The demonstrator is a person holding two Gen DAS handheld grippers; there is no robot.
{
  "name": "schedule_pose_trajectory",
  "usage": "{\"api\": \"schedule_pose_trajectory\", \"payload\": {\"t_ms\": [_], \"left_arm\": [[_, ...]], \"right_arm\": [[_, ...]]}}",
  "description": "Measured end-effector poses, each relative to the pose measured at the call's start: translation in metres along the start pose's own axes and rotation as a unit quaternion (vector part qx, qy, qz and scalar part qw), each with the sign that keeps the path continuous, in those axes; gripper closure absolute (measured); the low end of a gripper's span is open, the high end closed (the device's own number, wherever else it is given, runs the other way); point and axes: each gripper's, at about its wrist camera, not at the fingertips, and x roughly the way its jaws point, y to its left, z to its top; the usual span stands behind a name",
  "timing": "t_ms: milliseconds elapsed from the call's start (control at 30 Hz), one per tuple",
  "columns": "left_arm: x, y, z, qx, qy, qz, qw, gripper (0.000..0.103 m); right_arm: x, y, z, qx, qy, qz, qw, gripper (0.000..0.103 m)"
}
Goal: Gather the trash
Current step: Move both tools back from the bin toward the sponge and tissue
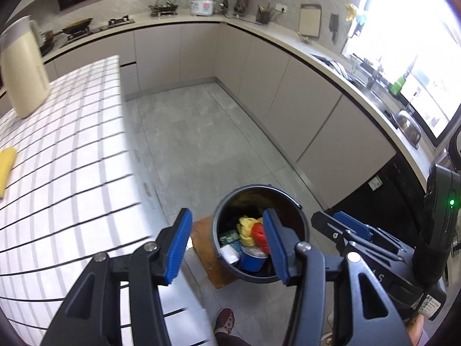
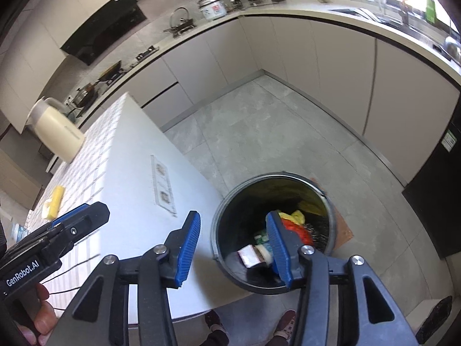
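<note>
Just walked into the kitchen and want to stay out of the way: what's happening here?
A person holds two grippers above a dark bin on the floor beside the tiled table. The left gripper and the right gripper are both open and empty. The bin already holds yellow, red and blue trash.

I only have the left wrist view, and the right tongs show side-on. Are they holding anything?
Observer: No. The right tongs stand open with nothing between them, pointing down toward the bin.
Operator: The yellow thing on the table is cut off for me. Anything near it?
Observer: Yes. Past the yellow block a small blue-and-white item shows at the frame's edge. It is too blurred to name, and I cannot tell whether it lies on the table.
</note>
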Motion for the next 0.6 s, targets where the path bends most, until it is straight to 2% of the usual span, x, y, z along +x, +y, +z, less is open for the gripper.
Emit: {"api": "schedule_pose_trajectory", "payload": {"t_ms": [233, 600], "left_arm": [[-0.029, 0.055, -0.008, -0.029, -0.017, 0.021, 0.9992, 0.050], [-0.069, 0.156, -0.021, -0.086, -0.040, 0.068, 0.9932, 0.050]], "right_arm": [[-0.002, 0.074, -0.006, -0.036, -0.008, 0.027, 0.999, 0.048], [0.021, 0.201, -0.018, -0.093, 0.002, 0.076, 0.993, 0.047]]}}
